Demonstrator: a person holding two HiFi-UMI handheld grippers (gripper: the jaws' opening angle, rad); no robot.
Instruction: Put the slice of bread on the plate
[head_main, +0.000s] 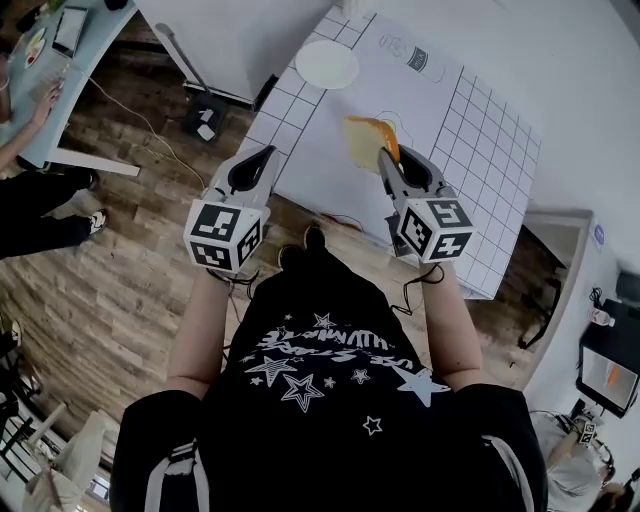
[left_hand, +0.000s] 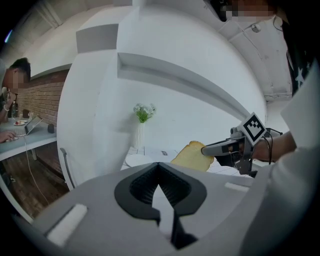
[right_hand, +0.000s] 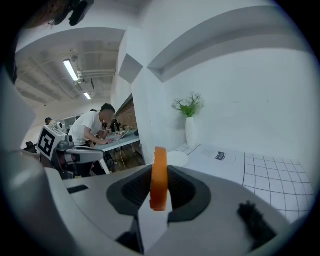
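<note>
The slice of bread (head_main: 368, 140), toasted with an orange crust, stands on edge between the jaws of my right gripper (head_main: 386, 156), which is shut on it above the white gridded table (head_main: 490, 160). In the right gripper view the bread (right_hand: 159, 181) is edge-on in that gripper (right_hand: 159, 167). The round white plate (head_main: 327, 63) lies bare at the table's far end, beyond the bread. My left gripper (head_main: 266, 153) hovers over the table's left edge with its tips together and nothing in them. From the left gripper (left_hand: 159, 164) I see the bread (left_hand: 192, 156), the right gripper (left_hand: 206, 148) and the plate (left_hand: 140, 160).
A white vase with flowers (right_hand: 190, 131) stands by the wall behind the plate (right_hand: 176, 158). A printed sheet (head_main: 415, 56) lies right of the plate. A desk (head_main: 60, 75) with a seated person is at the far left over wooden floor. A low stand (head_main: 555, 235) adjoins the table's right side.
</note>
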